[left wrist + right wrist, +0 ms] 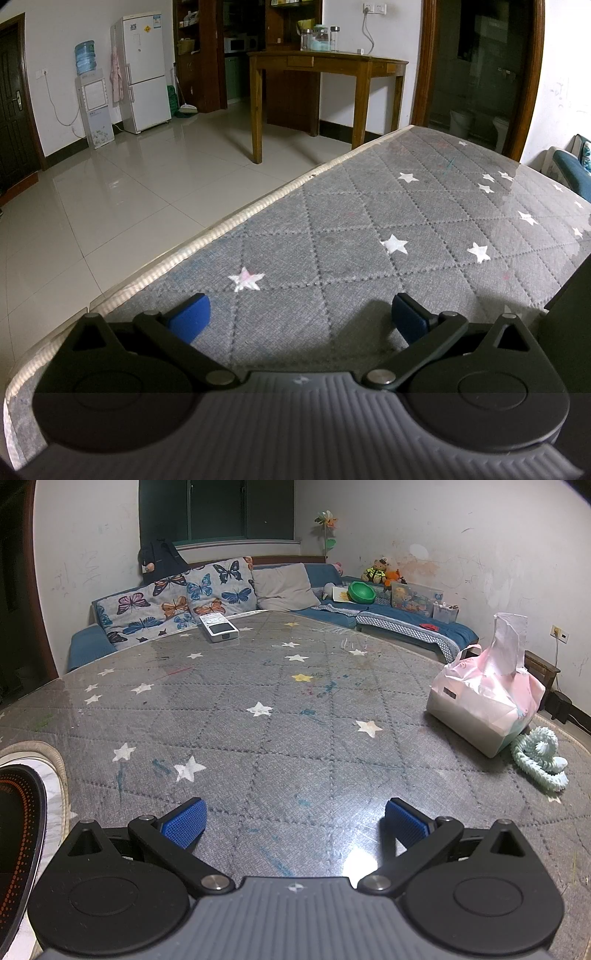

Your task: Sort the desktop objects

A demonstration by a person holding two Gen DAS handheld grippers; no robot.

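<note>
the grey star-print table (295, 716) fills both views. a pink tissue pack (484, 698) sits near its right edge, a pale green coiled toy (539, 755) just beside it, and a white remote (219, 627) lies at the far side. the left gripper (301, 319) and the right gripper (293, 823) are both spread wide over the tabletop, holding nothing.
</note>
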